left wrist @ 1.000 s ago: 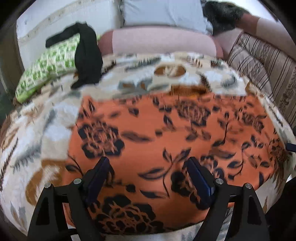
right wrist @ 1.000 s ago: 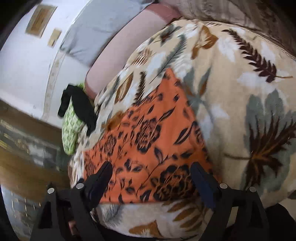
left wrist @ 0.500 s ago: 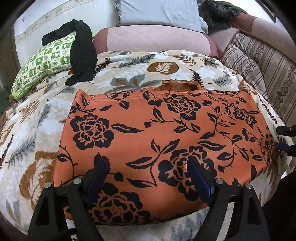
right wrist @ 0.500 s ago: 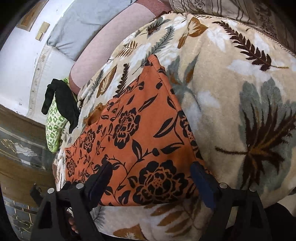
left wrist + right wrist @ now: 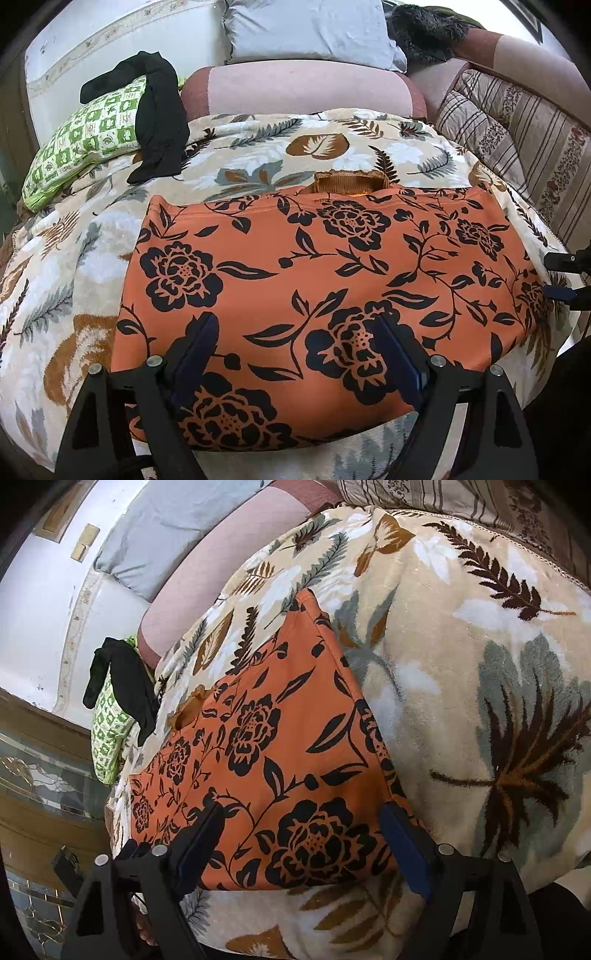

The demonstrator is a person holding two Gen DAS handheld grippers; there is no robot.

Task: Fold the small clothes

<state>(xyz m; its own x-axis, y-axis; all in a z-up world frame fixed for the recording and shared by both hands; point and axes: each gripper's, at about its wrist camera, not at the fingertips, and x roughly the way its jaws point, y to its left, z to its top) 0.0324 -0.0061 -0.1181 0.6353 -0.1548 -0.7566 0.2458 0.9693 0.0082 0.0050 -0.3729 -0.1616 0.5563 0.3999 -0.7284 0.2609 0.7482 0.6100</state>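
Note:
An orange garment with black flowers (image 5: 325,266) lies spread flat on the leaf-patterned blanket (image 5: 258,155). A ribbed orange collar (image 5: 347,181) peeks out at its far edge. My left gripper (image 5: 295,319) hovers open over the garment's near edge, with nothing between its fingers. The right gripper (image 5: 561,277) shows at the garment's right end in this view. In the right wrist view the same garment (image 5: 280,746) runs away to the left. There my right gripper (image 5: 301,808) stands open over the garment's near right corner, gripping nothing.
A black garment (image 5: 159,114) is draped over a green checked pillow (image 5: 85,140) at the back left. A pink bolster (image 5: 303,86), a grey pillow (image 5: 310,29) and a striped cushion (image 5: 517,125) line the back and right. The blanket's edge drops off below the grippers.
The blurred views of a second ago have steadied. The right gripper's fingers show a little further into the left wrist view. Both jaws keep the same width, and the garment lies as before.

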